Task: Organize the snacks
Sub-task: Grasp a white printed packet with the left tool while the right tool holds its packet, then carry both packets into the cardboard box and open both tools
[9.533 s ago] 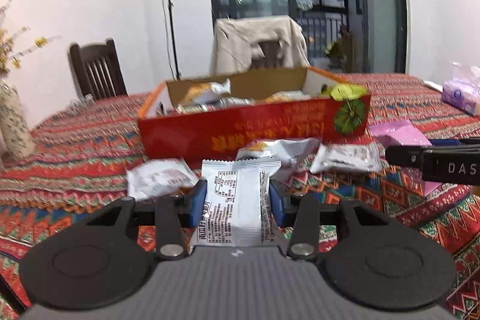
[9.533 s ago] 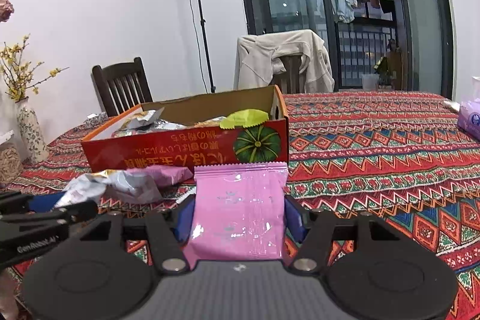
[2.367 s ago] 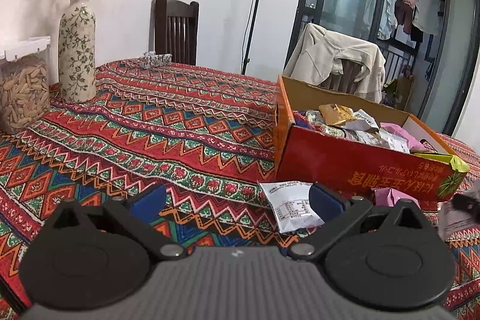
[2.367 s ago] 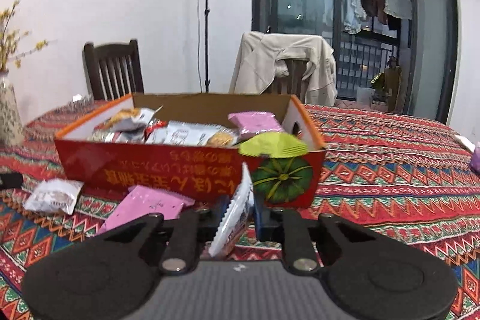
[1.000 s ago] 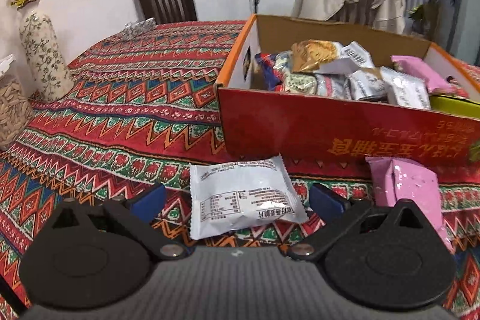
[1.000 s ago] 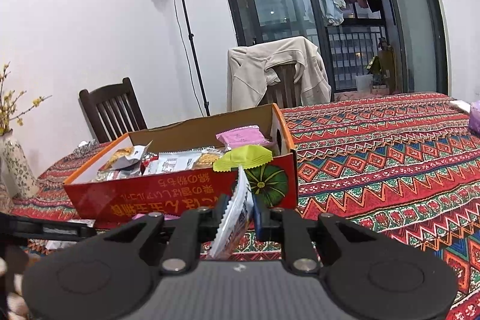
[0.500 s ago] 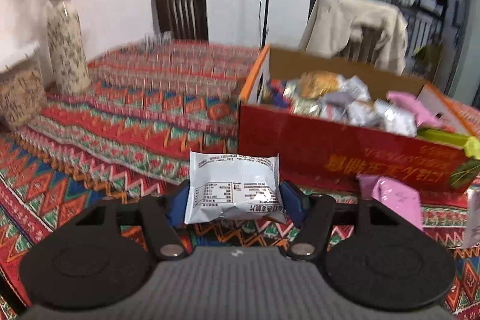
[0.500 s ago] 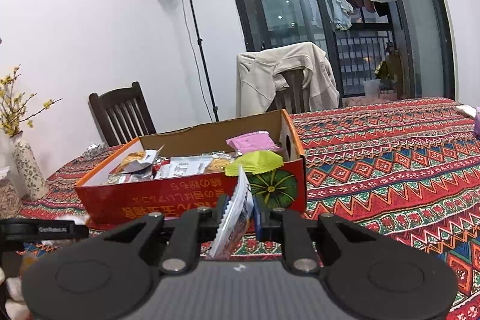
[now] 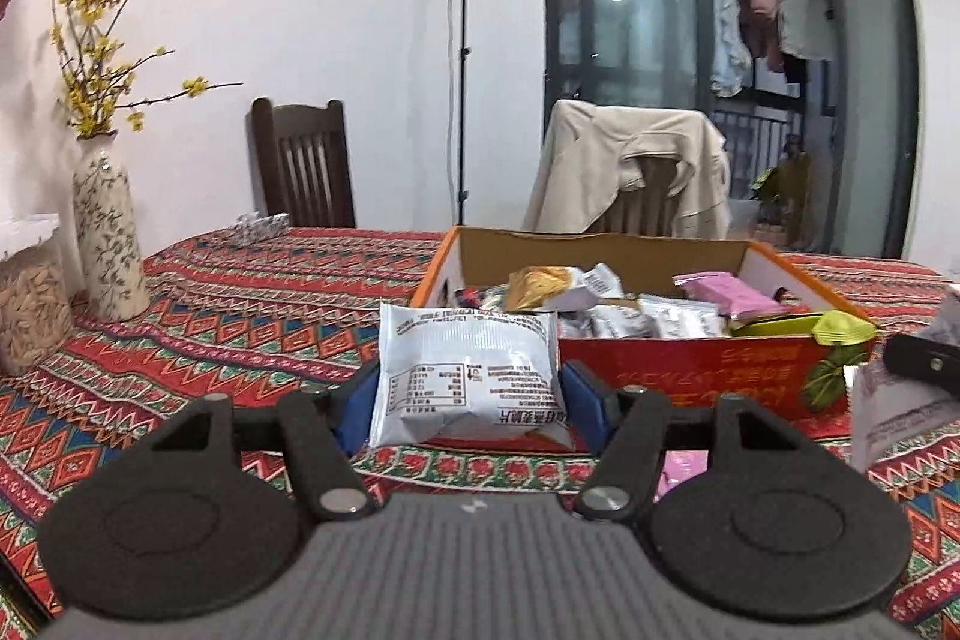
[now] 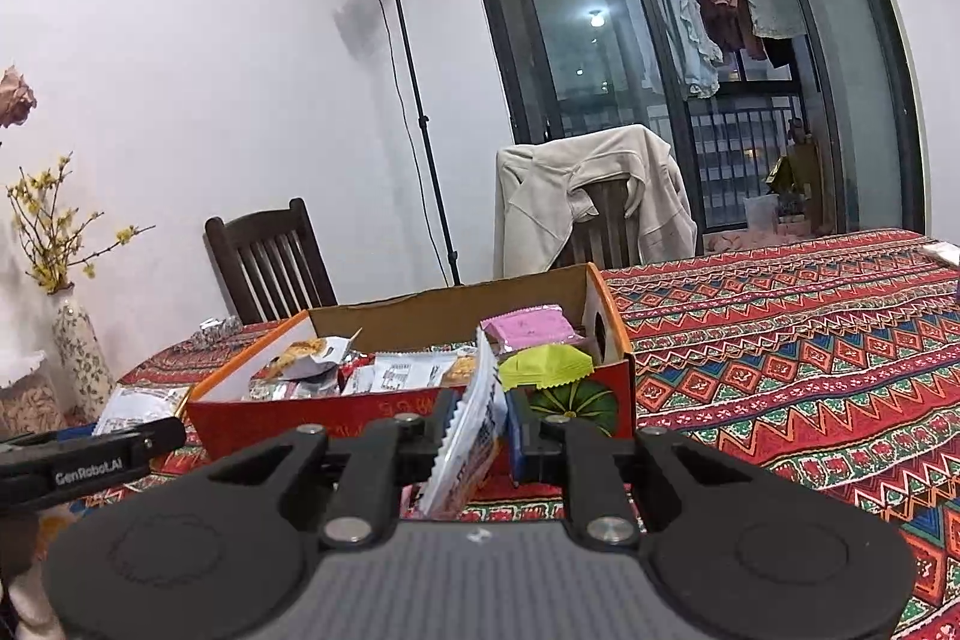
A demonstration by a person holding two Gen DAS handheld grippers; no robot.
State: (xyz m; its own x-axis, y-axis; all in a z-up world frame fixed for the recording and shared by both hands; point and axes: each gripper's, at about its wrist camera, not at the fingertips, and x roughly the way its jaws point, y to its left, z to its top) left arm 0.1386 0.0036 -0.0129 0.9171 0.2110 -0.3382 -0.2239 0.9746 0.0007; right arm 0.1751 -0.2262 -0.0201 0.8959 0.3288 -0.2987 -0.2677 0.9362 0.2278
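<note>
A white snack packet (image 9: 465,379) sits flat between the blue pads of the left gripper (image 9: 468,400), clamped at both side edges and lifted off the tablecloth (image 9: 240,322), just in front of the red snack box (image 9: 690,376) near its left front corner. A second white packet (image 10: 471,436) stands edge-on in the right gripper (image 10: 480,436), pinched narrow, before the box's front wall (image 10: 384,412) toward its right end. The box is open-topped and already holds many packets, among them a pink one (image 10: 528,325) and a yellow-green one (image 10: 546,367). To the right of the box the cloth runs open; to its left stands a vase (image 9: 108,238).
</note>
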